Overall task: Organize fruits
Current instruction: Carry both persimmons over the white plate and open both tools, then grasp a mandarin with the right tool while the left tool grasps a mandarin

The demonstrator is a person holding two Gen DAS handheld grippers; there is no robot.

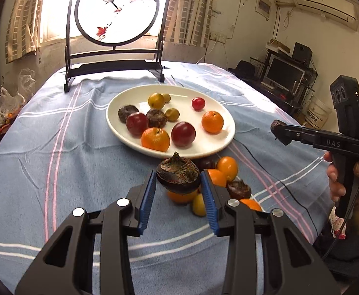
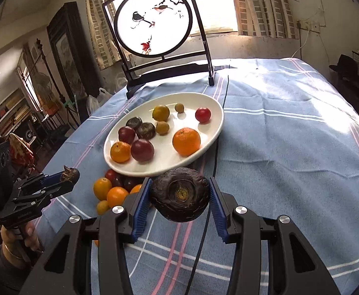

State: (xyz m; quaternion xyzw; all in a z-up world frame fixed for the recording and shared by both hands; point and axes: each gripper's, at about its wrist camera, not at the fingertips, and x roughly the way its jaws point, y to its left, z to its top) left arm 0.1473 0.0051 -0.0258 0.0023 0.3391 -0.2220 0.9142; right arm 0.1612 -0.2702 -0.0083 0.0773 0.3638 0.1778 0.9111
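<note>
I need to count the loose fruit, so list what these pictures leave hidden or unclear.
- Fruit pile on the cloth: left wrist view, part hidden behind the left gripper and its dark fruit.
- Same pile: right wrist view, near side hidden by the right gripper.
- Both views: the plate rim covers the pile's far edge.

A table (image 1: 44, 147) in blue striped cloth bears a white plate (image 1: 120, 132), loose fruit (image 1: 226, 166) and a round screen (image 1: 116, 9)

sunlit window (image 1: 56, 12) with brick-patterned curtains (image 1: 19, 24) behind a round bird-painted screen (image 1: 117, 9); blue striped tablecloth (image 2: 290, 135); air conditioner (image 1: 324, 5) on the pale wall, computer monitor (image 1: 285, 73) below.
</note>
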